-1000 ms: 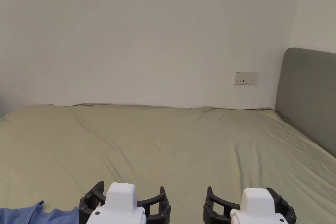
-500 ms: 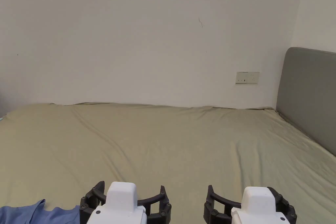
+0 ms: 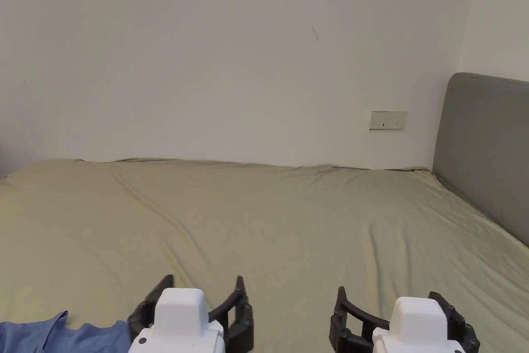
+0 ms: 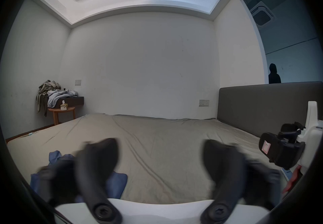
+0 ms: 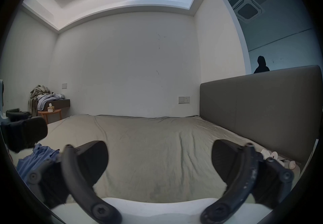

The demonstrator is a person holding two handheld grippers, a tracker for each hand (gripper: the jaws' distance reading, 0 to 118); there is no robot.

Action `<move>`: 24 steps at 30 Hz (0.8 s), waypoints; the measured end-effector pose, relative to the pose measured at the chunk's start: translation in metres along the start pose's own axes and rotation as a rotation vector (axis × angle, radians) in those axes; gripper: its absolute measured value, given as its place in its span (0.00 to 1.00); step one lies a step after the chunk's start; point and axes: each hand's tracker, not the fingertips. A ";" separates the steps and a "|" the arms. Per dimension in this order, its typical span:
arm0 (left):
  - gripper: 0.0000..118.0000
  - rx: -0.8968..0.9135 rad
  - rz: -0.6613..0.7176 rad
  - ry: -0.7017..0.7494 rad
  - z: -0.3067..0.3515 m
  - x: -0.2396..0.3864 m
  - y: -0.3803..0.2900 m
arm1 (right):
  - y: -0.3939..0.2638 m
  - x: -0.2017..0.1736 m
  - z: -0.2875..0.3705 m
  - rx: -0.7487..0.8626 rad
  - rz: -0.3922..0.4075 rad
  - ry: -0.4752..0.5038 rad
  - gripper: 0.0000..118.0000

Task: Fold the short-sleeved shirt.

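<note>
- Left gripper (image 3: 199,292) and right gripper (image 3: 395,302) hover over the bed (image 3: 289,225), jaws spread and empty — seemingly ready to reach.
- The blue shirt (image 3: 62,336) lies crumpled at the bed's near-left edge, beside the left gripper.

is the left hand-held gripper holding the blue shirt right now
No, the left hand-held gripper has its jaws spread wide apart with bare bed sheet between them, and the blue shirt lies beside it.

White walls (image 3: 206,59), olive-sheeted bed (image 3: 268,214), grey headboard (image 3: 485,152), wall socket (image 3: 387,120), round wooden side table (image 4: 63,114).
</note>
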 end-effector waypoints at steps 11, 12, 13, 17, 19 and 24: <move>0.02 -0.024 -0.031 -0.012 0.003 0.008 -0.002 | 0.006 -0.001 0.012 0.016 0.007 0.011 0.05; 0.02 -0.021 -0.038 -0.002 0.004 0.006 0.000 | 0.007 -0.001 0.011 0.011 0.008 0.013 0.05; 0.02 -0.020 -0.047 0.004 0.005 0.002 0.001 | 0.007 -0.003 0.011 0.010 0.014 0.024 0.05; 0.02 0.005 -0.050 0.107 0.014 -0.032 0.012 | 0.013 -0.030 0.002 0.021 0.032 0.121 0.05; 0.02 0.015 -0.079 0.198 0.024 -0.057 0.018 | 0.017 -0.057 -0.002 0.041 0.036 0.179 0.05; 0.02 0.012 -0.110 0.455 0.063 -0.135 0.022 | 0.023 -0.140 -0.001 0.066 0.044 0.418 0.05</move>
